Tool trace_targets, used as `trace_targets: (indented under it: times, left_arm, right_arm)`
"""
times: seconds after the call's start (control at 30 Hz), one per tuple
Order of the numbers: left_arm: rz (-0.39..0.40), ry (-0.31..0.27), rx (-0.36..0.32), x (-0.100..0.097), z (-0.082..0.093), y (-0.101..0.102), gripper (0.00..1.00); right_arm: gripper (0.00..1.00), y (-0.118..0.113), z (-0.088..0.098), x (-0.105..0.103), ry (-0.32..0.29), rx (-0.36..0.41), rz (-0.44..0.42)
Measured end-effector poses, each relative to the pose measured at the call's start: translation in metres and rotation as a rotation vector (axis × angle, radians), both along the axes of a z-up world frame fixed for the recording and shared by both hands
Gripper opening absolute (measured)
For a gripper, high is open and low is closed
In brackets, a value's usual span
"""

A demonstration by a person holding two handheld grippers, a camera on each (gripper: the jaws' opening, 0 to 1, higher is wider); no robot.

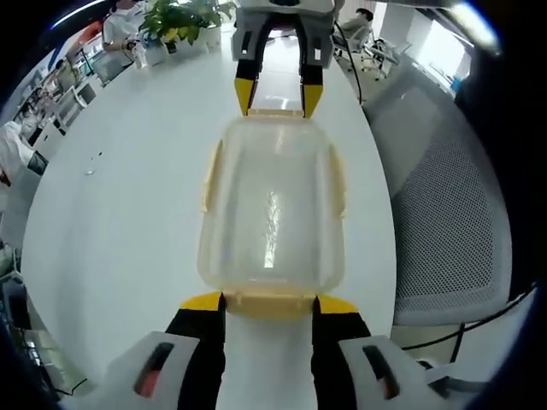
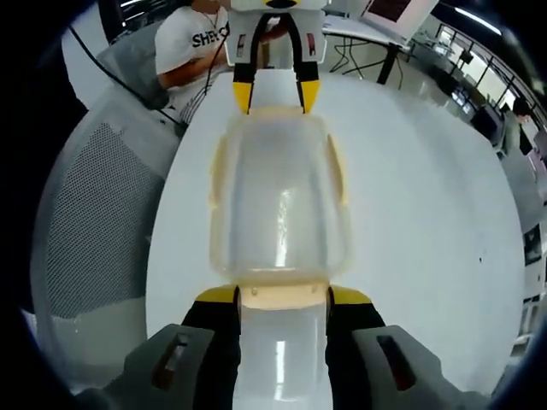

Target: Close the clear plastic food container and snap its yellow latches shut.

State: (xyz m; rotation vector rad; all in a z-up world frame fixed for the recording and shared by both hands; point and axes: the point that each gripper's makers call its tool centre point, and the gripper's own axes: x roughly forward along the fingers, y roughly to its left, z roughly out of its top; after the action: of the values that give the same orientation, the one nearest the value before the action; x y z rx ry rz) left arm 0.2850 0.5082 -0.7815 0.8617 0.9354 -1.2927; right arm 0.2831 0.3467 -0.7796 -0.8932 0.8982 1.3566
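The clear plastic container (image 1: 272,213) lies on the white table (image 1: 128,196) with its lid on, lengthwise between the two grippers. Pale yellow latches flare out along its long sides (image 1: 206,175). My left gripper (image 1: 268,302) is open, its yellow tips on either side of the near end latch (image 1: 269,301). At the container's far end my right gripper (image 1: 278,96) faces it, open too. In the right gripper view the same container (image 2: 280,213) has its near end latch (image 2: 282,296) between the right gripper (image 2: 283,296) tips, with the left gripper (image 2: 275,92) opposite.
A grey mesh office chair (image 1: 444,213) stands at the table's edge, also the chair (image 2: 94,231) in the right gripper view. Potted plants (image 1: 175,21) sit at the table's far end. A person in a white T-shirt (image 2: 192,43) sits behind the left gripper.
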Motion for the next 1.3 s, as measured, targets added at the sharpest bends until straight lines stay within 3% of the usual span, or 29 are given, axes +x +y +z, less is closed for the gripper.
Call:
trace_targets:
  times: [1.3]
  left_arm:
    - [-0.033, 0.008, -0.025, -0.001, -0.004, -0.083, 0.33]
  right_arm:
    - [0.35, -0.084, -0.002, -0.006, 0.002, -0.038, -0.040]
